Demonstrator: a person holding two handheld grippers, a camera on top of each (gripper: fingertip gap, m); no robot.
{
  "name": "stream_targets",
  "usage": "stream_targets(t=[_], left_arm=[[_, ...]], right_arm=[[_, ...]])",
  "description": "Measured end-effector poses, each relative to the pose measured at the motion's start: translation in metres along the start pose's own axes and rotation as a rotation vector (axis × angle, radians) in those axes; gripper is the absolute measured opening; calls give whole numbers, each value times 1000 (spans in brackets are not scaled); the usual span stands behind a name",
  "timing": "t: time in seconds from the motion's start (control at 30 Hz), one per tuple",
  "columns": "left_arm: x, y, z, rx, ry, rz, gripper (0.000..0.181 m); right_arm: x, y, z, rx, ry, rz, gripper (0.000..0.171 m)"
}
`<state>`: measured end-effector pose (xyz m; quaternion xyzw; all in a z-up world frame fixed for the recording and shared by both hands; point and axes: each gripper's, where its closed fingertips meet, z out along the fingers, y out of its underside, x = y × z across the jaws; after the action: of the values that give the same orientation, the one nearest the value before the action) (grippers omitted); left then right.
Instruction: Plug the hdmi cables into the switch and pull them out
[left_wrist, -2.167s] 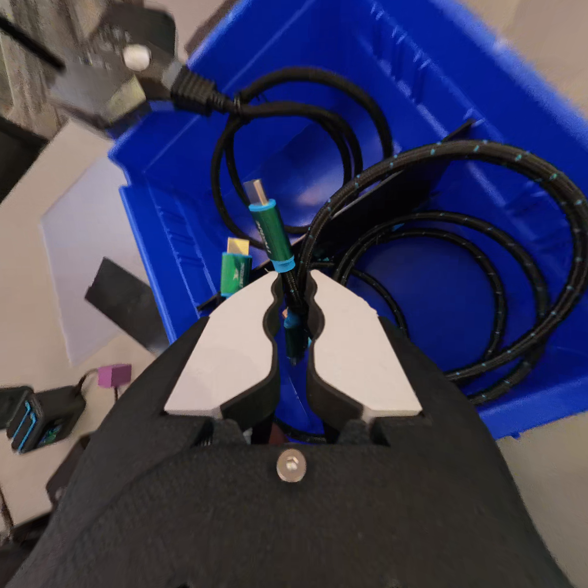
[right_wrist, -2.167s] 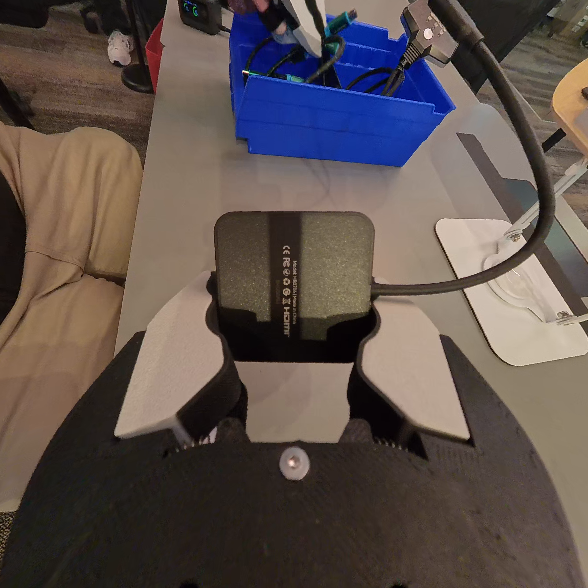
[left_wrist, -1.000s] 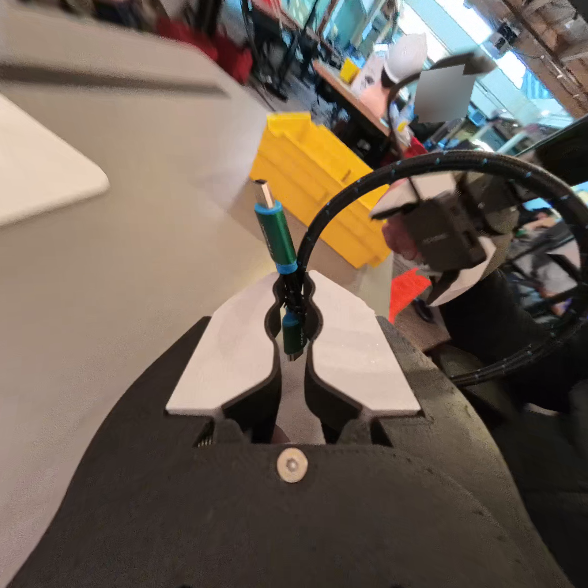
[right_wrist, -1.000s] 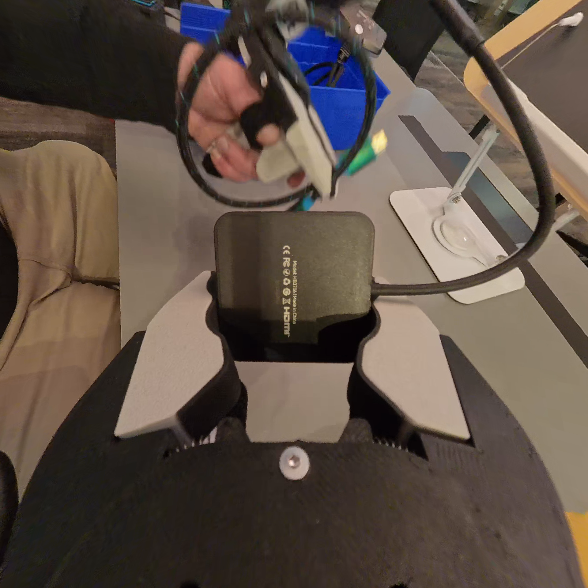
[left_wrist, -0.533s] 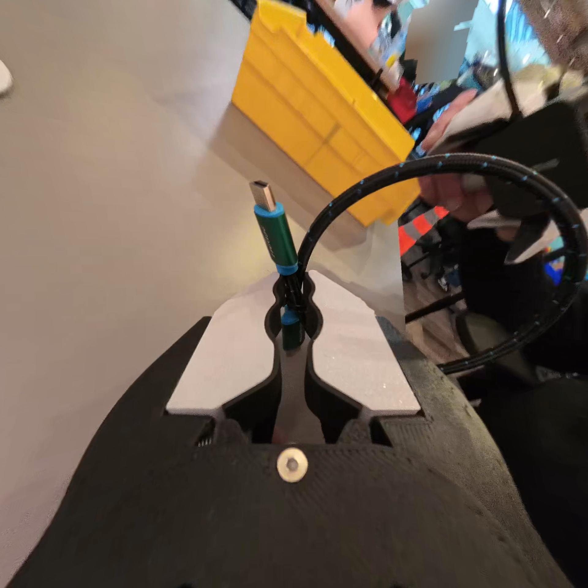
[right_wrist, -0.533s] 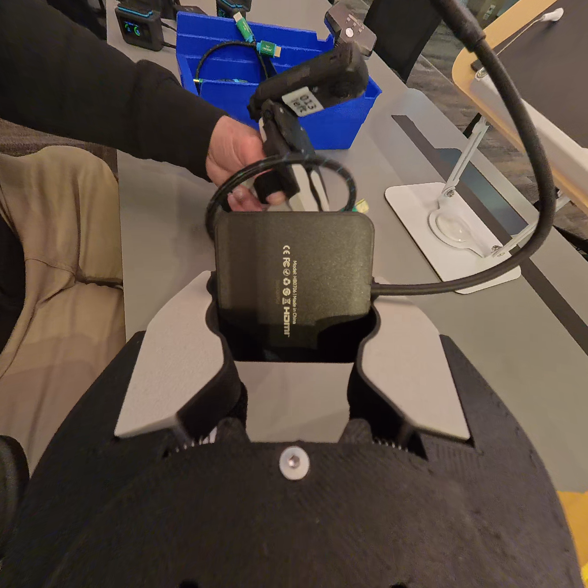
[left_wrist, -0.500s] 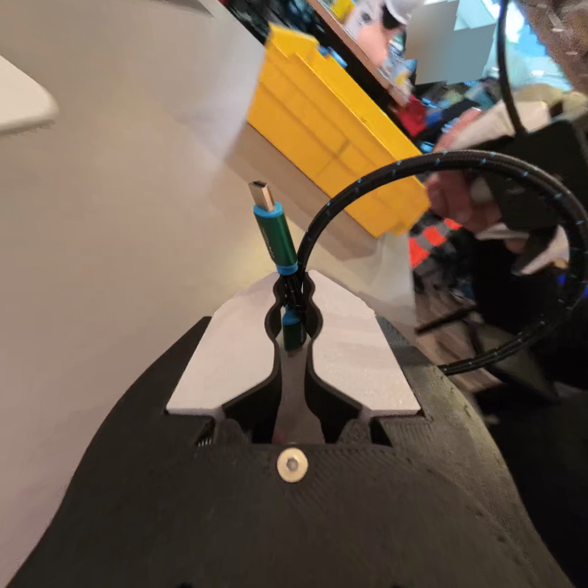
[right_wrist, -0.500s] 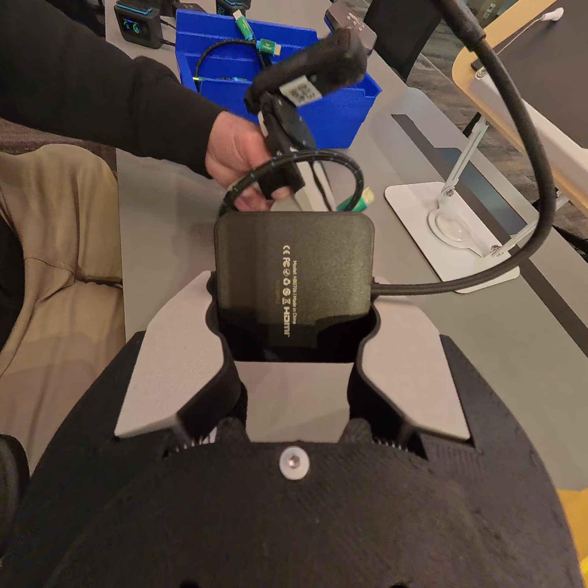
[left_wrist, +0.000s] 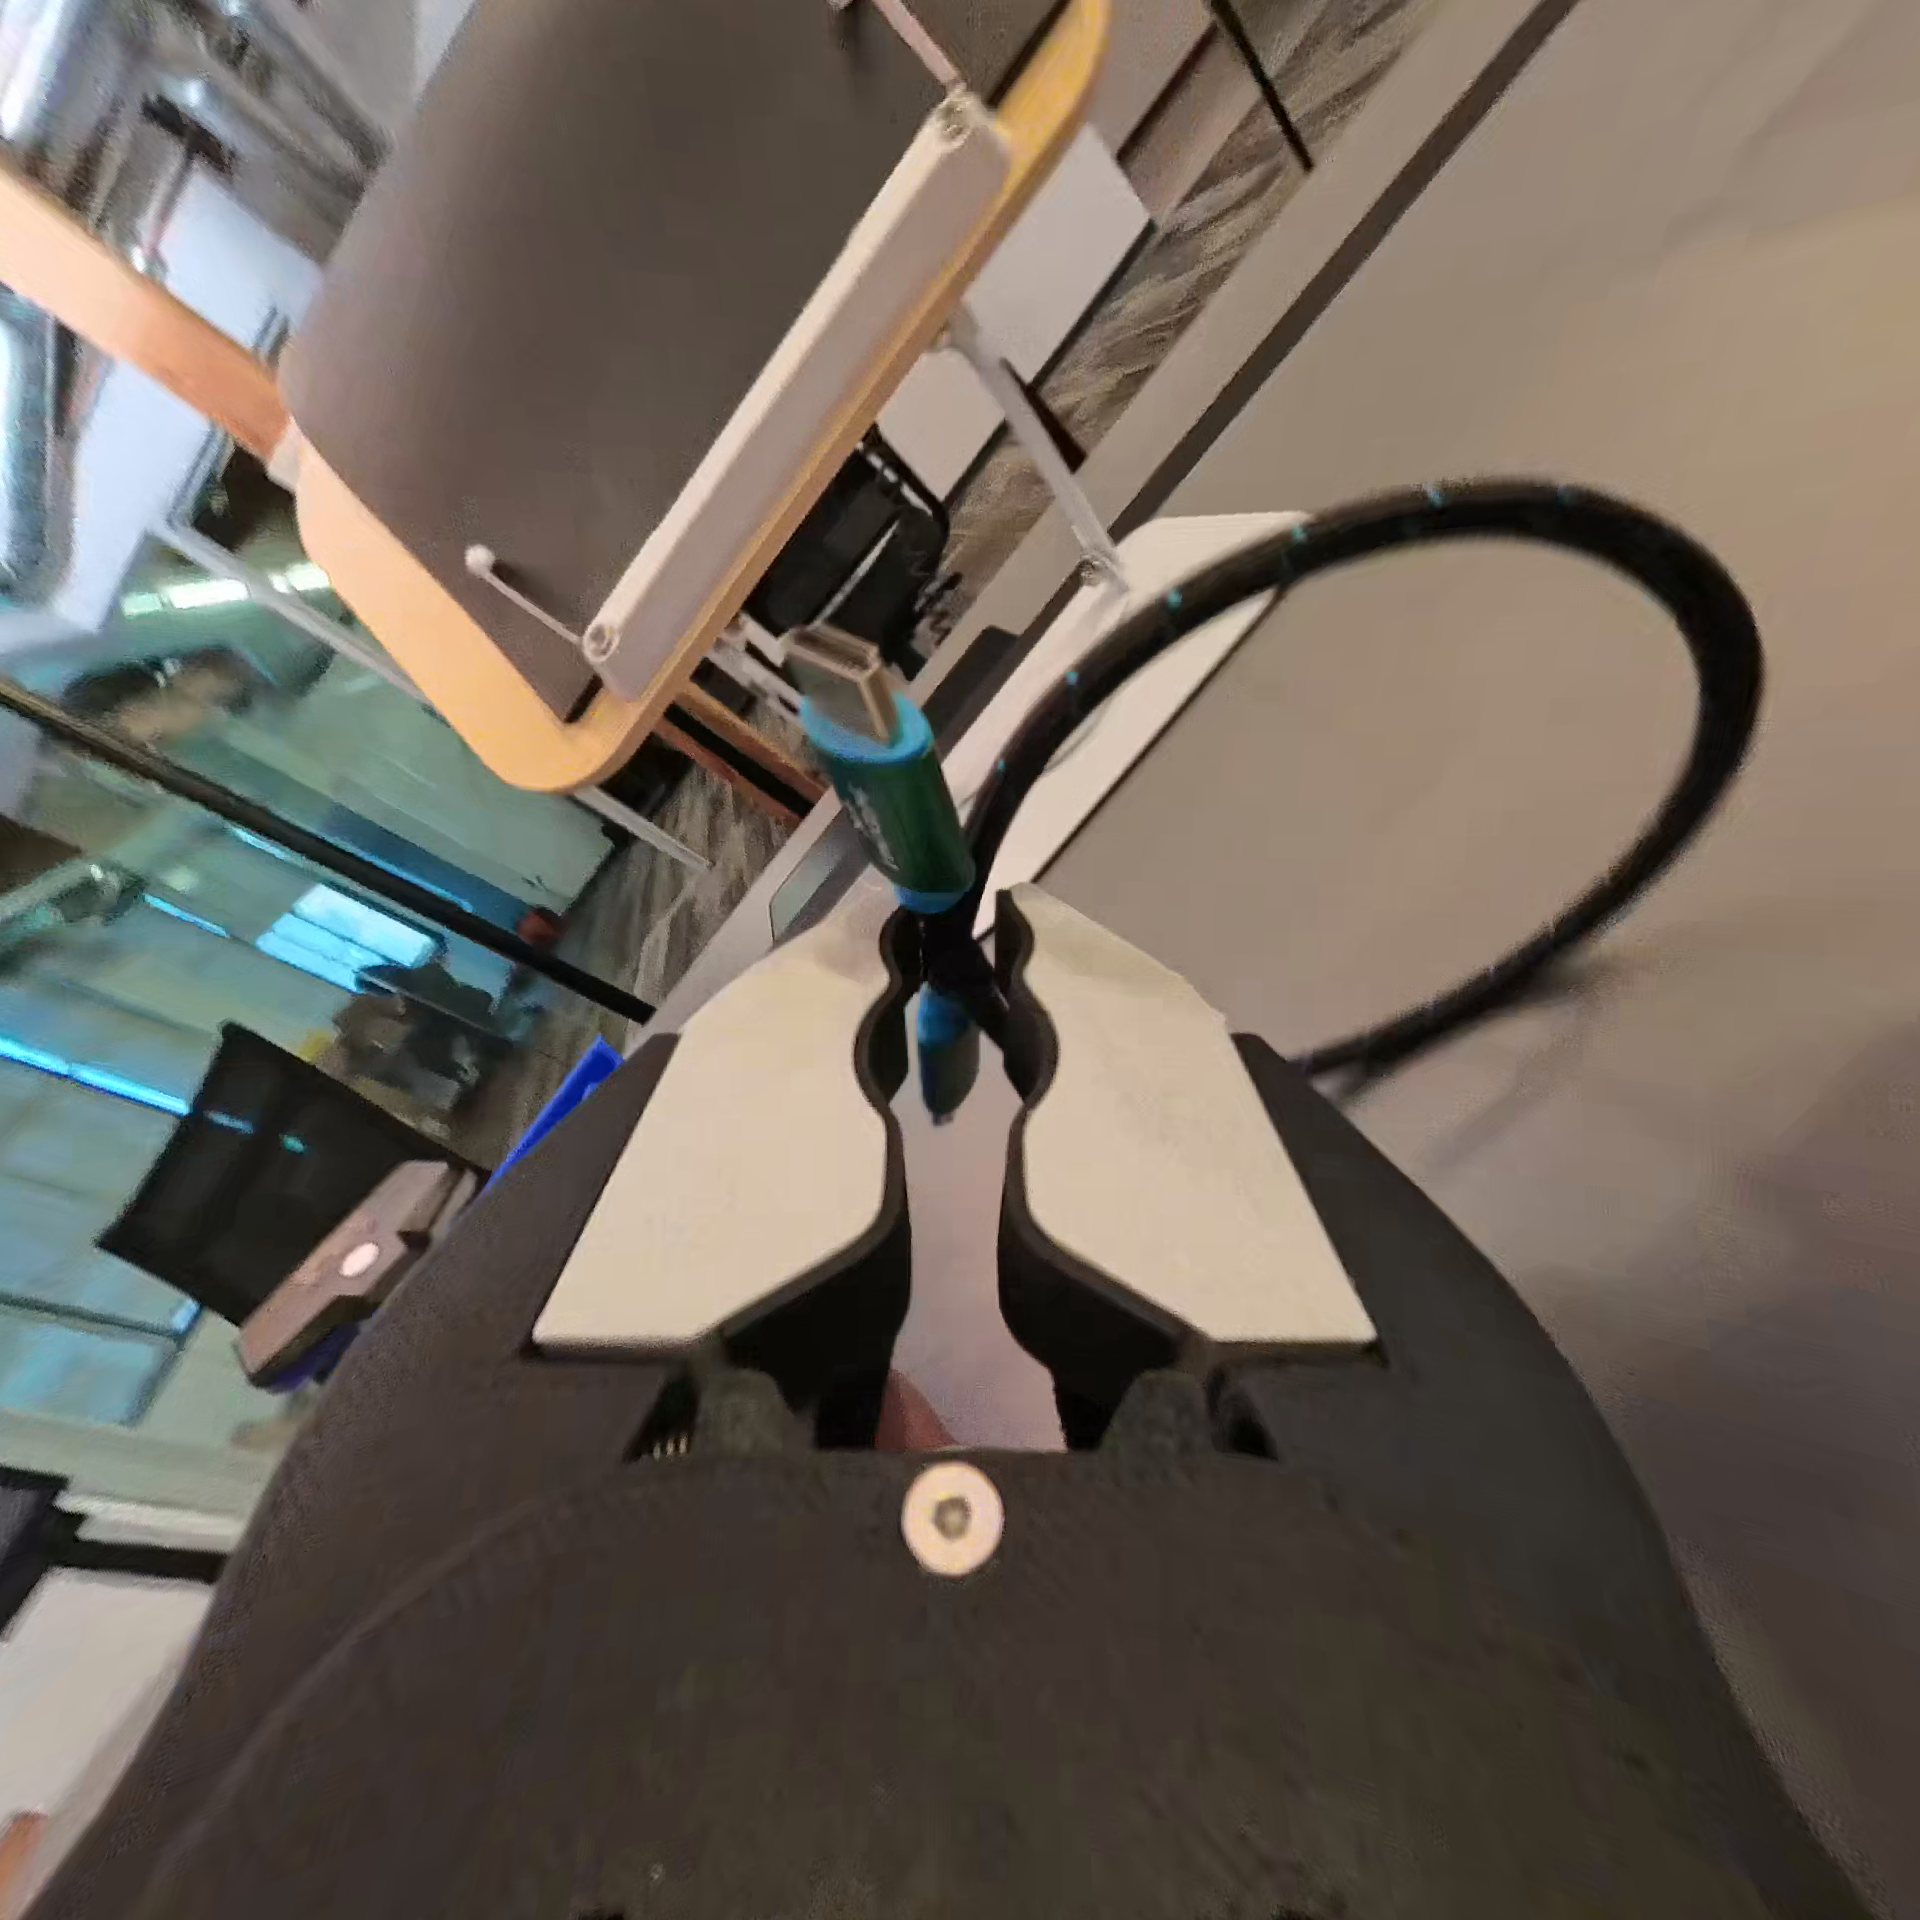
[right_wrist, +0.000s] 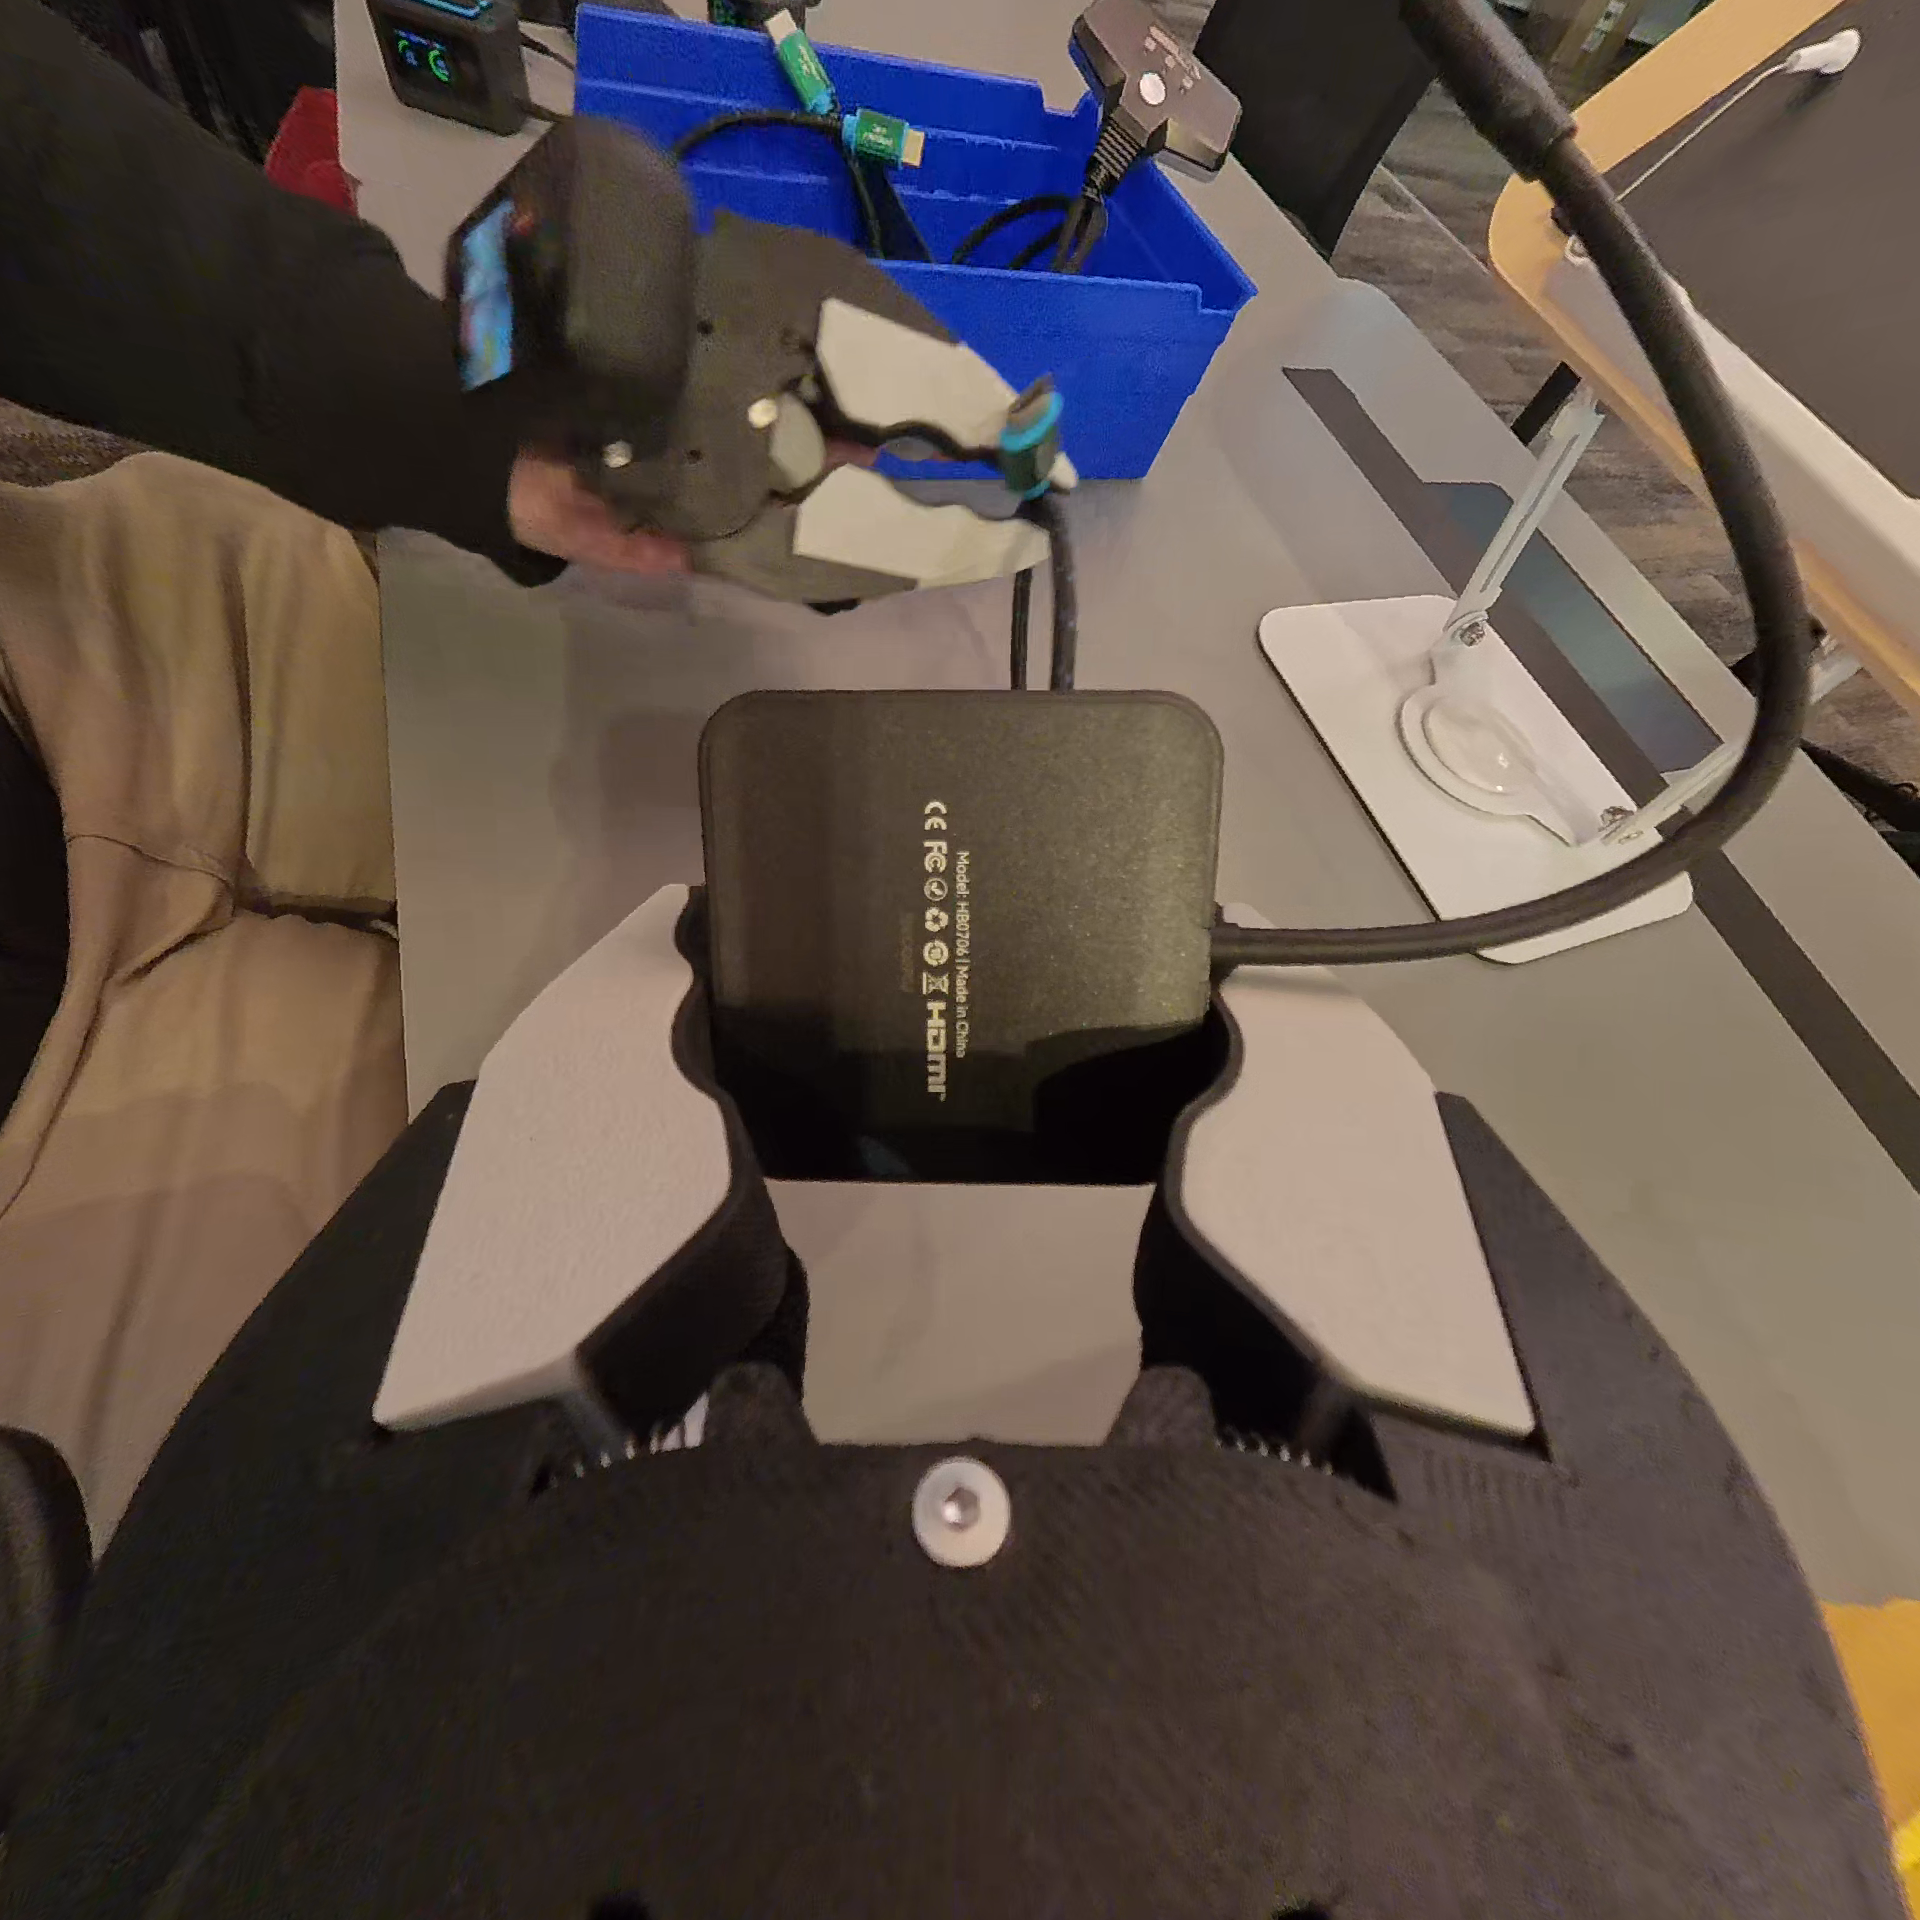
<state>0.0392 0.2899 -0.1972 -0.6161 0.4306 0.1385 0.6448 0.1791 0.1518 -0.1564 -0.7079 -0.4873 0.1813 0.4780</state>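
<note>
My right gripper (right_wrist: 956, 966) is shut on the black HDMI switch (right_wrist: 956, 852), held flat above the grey table; a thick black lead (right_wrist: 1662, 520) leaves its right side. My left gripper (left_wrist: 948, 925) is shut on a black braided HDMI cable (left_wrist: 1621, 644) just below its green plug (left_wrist: 894, 790), whose metal tip points up and away. In the right wrist view the left gripper (right_wrist: 1029, 457) is beyond the switch, turned sideways with the plug (right_wrist: 1029, 426) pointing right; the cable (right_wrist: 1060, 603) hangs behind the switch's far edge.
A blue bin (right_wrist: 1039, 291) with more cables and green plugs (right_wrist: 878, 135) stands at the table's far side. A white stand base (right_wrist: 1455, 748) sits to the right. A person's black sleeve (right_wrist: 208, 312) reaches in from the left. A wood-edged table (left_wrist: 582, 395) stands nearby. Some 20 centimetres of space lies between my two pairs of fingers.
The left gripper carried the cable out of the blue bin to just beyond the switch, then rotated so the plug points sideways. The right gripper has kept hold of the switch.
</note>
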Motion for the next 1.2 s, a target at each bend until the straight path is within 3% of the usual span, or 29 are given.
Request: stream_targets(t=[0.17, 0.4, 0.47, 0.83, 0.93, 1.2], left_arm=[[44, -6, -42, 67, 91, 237, 19], [108, 11, -78, 82, 385, 571, 18], [123, 19, -85, 58, 520, 594, 19], [129, 14, -105, 80, 840, 583, 38], [126, 17, -100, 73, 795, 635, 18], [105, 6, -80, 38, 578, 569, 13]], right_arm=[[2, -1, -3, 9, 6, 3, 86], [-2, -1, -1, -6, -5, -2, 86], [-3, -2, -1, -9, -6, -4, 86], [-7, 3, 1, -19, -27, 3, 86], [-8, 3, 1, -18, -28, 4, 86], [-9, 7, 4, -27, -36, 8, 86]])
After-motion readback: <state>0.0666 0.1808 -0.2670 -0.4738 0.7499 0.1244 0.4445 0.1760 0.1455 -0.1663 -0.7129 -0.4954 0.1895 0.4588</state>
